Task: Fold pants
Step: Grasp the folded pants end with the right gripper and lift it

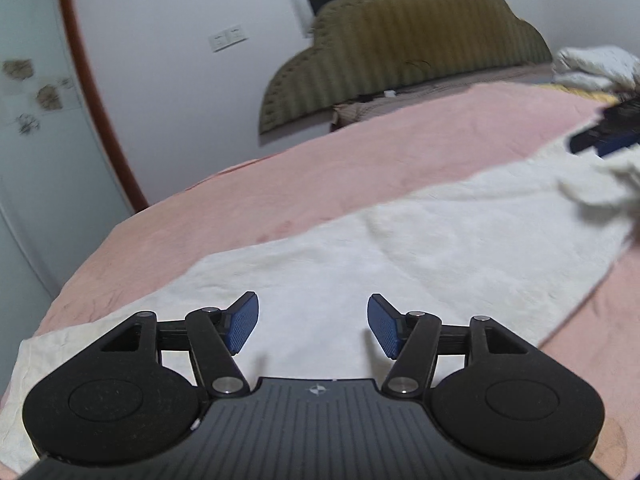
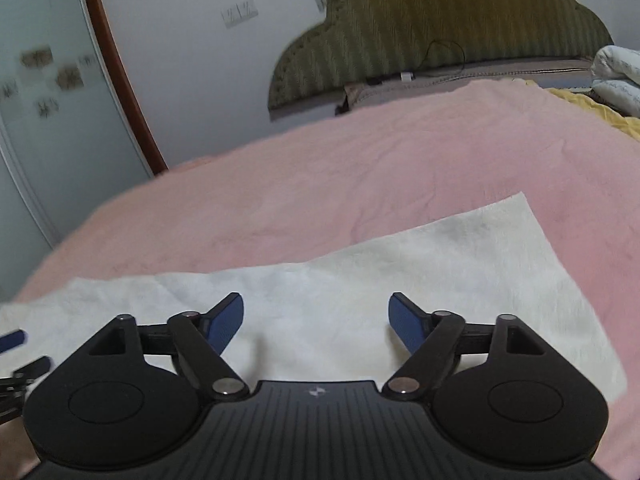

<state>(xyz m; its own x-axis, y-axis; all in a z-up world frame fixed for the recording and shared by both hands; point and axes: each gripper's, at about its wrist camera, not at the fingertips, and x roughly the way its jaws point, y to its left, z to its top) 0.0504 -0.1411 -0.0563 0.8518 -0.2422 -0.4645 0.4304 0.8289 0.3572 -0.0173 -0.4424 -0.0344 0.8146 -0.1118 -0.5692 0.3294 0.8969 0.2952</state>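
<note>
White pants [image 1: 400, 240] lie stretched flat across a pink bed cover [image 1: 360, 152]. My left gripper [image 1: 313, 322] hovers over their near-left part, open, with nothing between its blue pads. At the far right of this view the right gripper [image 1: 604, 138] shows as a dark blur beside a raised bunch of the white cloth. In the right wrist view the pants [image 2: 400, 272] end in a square corner at the right. My right gripper [image 2: 316, 320] is open above them, its jaws empty. The left gripper's fingertips [image 2: 12, 340] peek in at the left edge.
An olive scalloped headboard [image 2: 440, 20] stands at the far end of the bed. White bedding [image 2: 616, 76] and a yellow cloth [image 2: 592, 108] lie at the far right. A white door with a brown frame [image 1: 32, 120] is to the left, past the bed's edge.
</note>
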